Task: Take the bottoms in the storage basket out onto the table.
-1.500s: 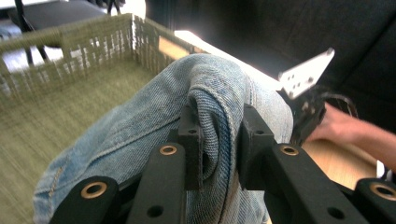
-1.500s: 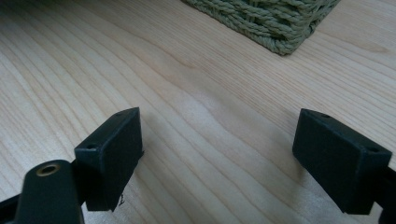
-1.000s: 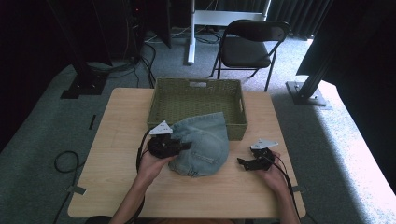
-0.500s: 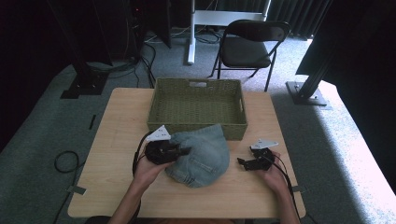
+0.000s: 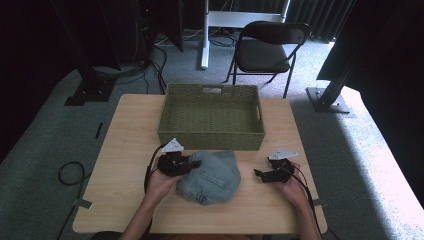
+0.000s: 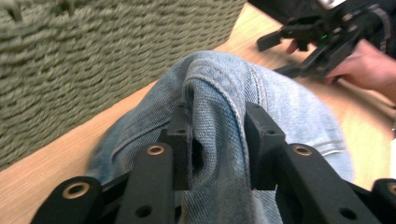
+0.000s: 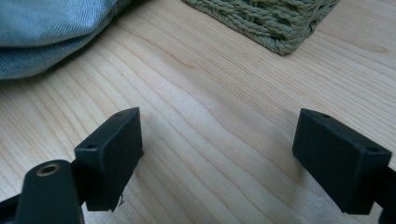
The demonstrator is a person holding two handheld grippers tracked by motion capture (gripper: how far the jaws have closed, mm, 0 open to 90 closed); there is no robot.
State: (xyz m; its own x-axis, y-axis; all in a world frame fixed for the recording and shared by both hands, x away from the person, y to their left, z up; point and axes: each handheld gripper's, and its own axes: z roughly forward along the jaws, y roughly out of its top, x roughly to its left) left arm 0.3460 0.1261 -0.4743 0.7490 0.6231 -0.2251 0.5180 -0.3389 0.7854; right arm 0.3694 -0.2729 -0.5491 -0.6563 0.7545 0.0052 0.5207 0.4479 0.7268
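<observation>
A folded blue denim garment [image 5: 212, 172] lies on the wooden table [image 5: 125, 150], just in front of a green woven basket [image 5: 210, 139]. My left gripper [image 5: 192, 164] is at the garment's left edge. In the left gripper view a raised fold of denim [image 6: 219, 93] stands between the jaws of this gripper [image 6: 217, 116]. The jaws have just been opening, and a dark gap shows beside the left pad. My right gripper [image 5: 258, 175] rests to the right of the garment, apart from it. In its own view it [image 7: 217, 140] stands wide open over bare wood.
The basket [image 7: 271, 23] is empty and takes up the table's far middle. A black folding chair [image 5: 265, 50] stands on the carpet behind the table. Bare wood lies to the left and right of the garment [image 7: 42, 28].
The garment came down from against the basket's front rim to the table, nearer the person. My left gripper sank with it. My right gripper kept still.
</observation>
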